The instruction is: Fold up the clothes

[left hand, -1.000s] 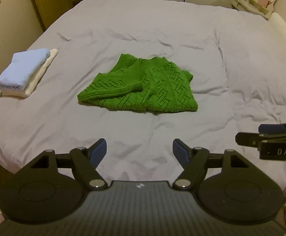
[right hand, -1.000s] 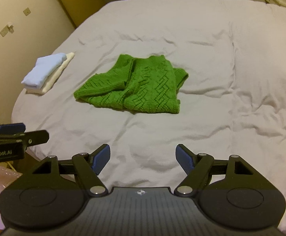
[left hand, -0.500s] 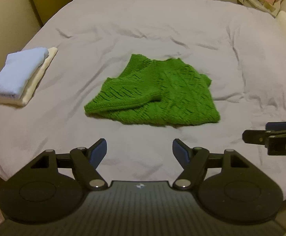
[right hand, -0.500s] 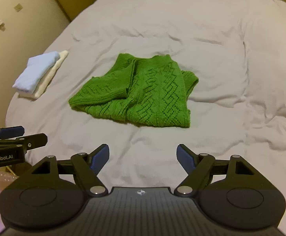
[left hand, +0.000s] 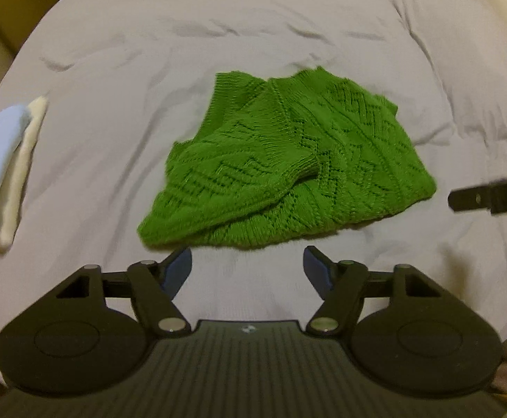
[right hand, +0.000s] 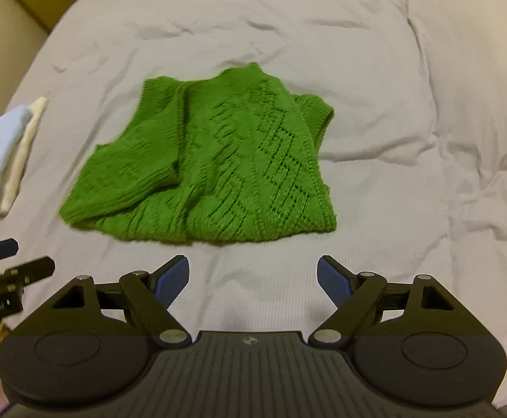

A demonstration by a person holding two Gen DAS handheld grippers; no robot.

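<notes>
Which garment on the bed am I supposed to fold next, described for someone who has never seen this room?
Find the wide bed under its pale cover. Near its middle lies the green knitted sweater, rumpled, with an open lattice pattern. Unlike the neat pale blue and cream folded stack at the left edge, it is bright green.

Dim, warm indoor light gives both views a yellowish cast. Fisheye bending curves the bed (left hand: 114, 69) edges, motion blur softens the outer parts, and shadows stay faint.
</notes>
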